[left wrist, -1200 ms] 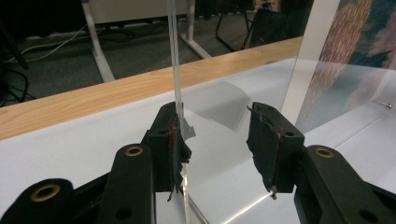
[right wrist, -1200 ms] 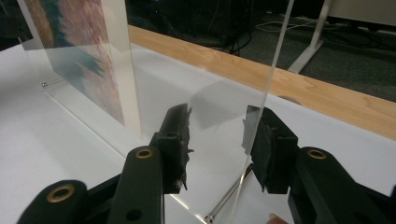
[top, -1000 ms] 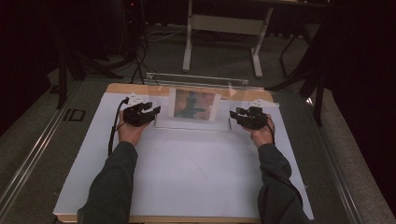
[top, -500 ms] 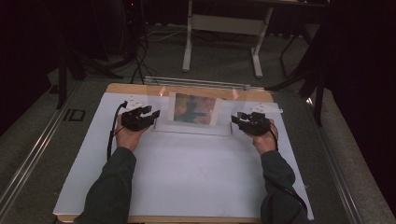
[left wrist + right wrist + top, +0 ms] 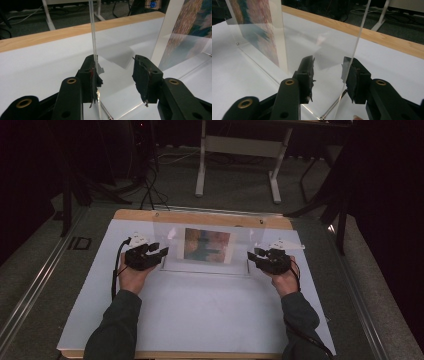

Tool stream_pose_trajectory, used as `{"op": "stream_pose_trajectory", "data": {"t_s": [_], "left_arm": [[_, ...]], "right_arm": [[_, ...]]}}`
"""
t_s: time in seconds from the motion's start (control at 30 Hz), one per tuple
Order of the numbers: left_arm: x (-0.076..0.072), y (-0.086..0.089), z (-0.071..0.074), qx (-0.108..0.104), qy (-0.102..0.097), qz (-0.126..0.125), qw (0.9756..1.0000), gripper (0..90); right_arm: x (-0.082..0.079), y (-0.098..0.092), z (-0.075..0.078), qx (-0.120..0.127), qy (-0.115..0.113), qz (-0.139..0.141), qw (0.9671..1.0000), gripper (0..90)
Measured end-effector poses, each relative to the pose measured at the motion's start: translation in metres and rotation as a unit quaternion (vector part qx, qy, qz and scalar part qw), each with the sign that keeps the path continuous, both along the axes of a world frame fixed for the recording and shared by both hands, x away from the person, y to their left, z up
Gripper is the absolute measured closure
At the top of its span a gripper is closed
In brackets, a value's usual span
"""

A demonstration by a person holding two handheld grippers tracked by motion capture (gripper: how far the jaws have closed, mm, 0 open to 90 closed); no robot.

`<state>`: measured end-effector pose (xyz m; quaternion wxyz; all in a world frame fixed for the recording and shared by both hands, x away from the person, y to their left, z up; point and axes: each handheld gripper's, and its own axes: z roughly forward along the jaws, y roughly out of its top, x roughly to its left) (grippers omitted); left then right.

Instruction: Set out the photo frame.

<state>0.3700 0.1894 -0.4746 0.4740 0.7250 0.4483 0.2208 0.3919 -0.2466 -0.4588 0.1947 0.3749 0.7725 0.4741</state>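
A clear plastic picture stand (image 5: 205,247) rests upright on the white bench (image 5: 200,320), close to the far edge with the wooden strip (image 5: 200,217), and it carries a colourful print (image 5: 207,245) in its middle. The left claw (image 5: 161,252) is at the left end of the stand and the right claw (image 5: 254,255) at the right end, so the person can take the wide, thin panel from both sides at once; I think this is chosen because one grip would let such a panel twist or tip. In the left gripper view the left claw (image 5: 117,75) is half wide, and the clear side edge (image 5: 93,37) of the stand passes just next to one jaw, maybe touching it, while the other jaw is apart from it. In the right gripper view the right claw (image 5: 328,75) is also half wide, with the other side edge (image 5: 355,47) running down close to one jaw, and the pads do not press on it. So nothing is held yet, as I judge it. Toward the person the bench is bare and gives much room to pull the stand nearer; behind the stand, the far edge is near, so pushing it away leaves little room.
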Motion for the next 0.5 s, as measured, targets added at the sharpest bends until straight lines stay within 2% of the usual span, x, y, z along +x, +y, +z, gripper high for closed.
{"op": "stream_pose_trajectory", "data": {"t_s": [0.3, 0.43, 0.5], "left_arm": [[-0.014, -0.003, -0.001, 0.002, 0.006, -0.002, 1.0, 55.4], [-0.02, -0.006, 0.001, 0.018, 0.011, 0.0, 0.9998, 55.4], [-0.023, -0.007, 0.001, 0.018, 0.012, 0.004, 0.9998, 55.4]], "right_arm": [[-0.015, -0.002, 0.001, -0.004, 0.001, 0.003, 1.0, 60.1], [-0.018, -0.003, -0.004, -0.007, 0.008, 0.002, 0.9999, 59.3], [-0.018, -0.004, -0.007, -0.005, 0.011, 0.003, 0.9999, 59.0]]}}
